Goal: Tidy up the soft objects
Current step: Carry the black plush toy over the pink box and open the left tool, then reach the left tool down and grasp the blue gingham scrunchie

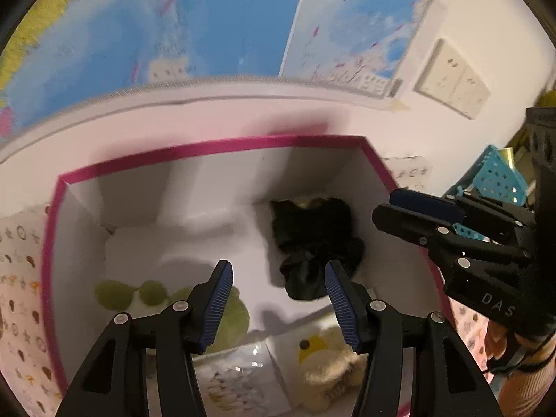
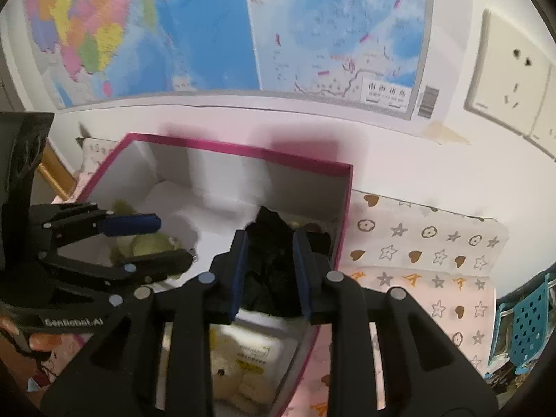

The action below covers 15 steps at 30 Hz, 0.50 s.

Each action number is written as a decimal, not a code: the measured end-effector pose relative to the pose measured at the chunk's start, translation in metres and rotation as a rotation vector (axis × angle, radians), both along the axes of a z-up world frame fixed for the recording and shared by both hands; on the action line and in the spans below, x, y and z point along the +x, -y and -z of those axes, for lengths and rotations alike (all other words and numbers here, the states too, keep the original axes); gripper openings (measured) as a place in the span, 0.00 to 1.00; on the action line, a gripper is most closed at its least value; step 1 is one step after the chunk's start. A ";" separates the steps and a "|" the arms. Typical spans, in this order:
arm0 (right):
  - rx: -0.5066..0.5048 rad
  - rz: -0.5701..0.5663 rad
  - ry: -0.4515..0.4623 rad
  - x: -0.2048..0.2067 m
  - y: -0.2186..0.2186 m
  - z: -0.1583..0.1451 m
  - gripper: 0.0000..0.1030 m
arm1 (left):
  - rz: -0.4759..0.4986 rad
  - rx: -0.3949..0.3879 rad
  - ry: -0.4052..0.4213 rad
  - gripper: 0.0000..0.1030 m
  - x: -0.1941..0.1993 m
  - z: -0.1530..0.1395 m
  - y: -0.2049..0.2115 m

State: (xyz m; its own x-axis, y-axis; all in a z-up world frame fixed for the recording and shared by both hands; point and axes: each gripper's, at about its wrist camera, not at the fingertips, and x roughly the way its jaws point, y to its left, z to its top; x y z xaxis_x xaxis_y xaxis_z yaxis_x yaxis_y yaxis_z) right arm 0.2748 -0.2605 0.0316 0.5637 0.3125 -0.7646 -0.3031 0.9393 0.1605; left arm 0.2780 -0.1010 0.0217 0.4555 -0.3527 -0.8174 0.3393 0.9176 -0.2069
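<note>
The left gripper [image 1: 278, 295], nearest the lens, stands with its jaws moderately apart and nothing between its blue ribbed pads [image 1: 219, 302]; it hangs over the open pink-rimmed box [image 1: 215, 147]. The right gripper [image 2: 271, 271] has its jaws narrow, with the black soft cloth [image 2: 274, 260] seen between the pads; whether the pads press on it cannot be told, and in the left wrist view the cloth lies on the box floor, apparently released. Relative to the box: the black cloth sits on the white floor in the corner at the right gripper's side; a green plush toy [image 1: 149, 293] lies against the wall on the left gripper's side; a cream plush toy [image 2: 229, 375] and a white packet [image 2: 257, 351] lie at the near wall, under the grippers. This grouping suggests the box serves as the collecting bin, with each item given its own part of the floor.

The middle and far part of the floor are bare, leaving room for further items. The rim stands close on either side of both grippers, so any withdrawal is probably best made upward. Outside the box lie a patterned cloth [image 2: 427, 243] and a blue perforated basket [image 2: 524, 326]; behind the box hangs a wall map [image 2: 208, 27].
</note>
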 end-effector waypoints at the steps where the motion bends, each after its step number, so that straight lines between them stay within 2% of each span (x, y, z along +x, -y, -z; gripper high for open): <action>1: 0.007 -0.007 0.006 -0.007 0.001 -0.004 0.28 | 0.007 -0.006 0.015 0.55 -0.007 -0.005 -0.003; 10: 0.162 -0.158 0.068 -0.094 -0.001 -0.042 0.28 | 0.047 -0.129 0.179 0.58 -0.080 -0.062 -0.037; 13: 0.186 -0.219 0.079 -0.125 -0.010 -0.046 0.28 | 0.007 -0.146 0.233 0.58 -0.104 -0.077 -0.050; 15: 0.209 -0.253 0.073 -0.142 -0.013 -0.047 0.29 | -0.018 -0.190 0.253 0.58 -0.117 -0.085 -0.063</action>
State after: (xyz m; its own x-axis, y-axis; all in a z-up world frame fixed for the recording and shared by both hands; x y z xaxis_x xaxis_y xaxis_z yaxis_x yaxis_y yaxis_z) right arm 0.1329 -0.2476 0.0785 0.4994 0.5955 -0.6293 -0.5403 0.7819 0.3110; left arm 0.1607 -0.0376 0.1070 0.6436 -0.4782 -0.5976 0.3859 0.8770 -0.2862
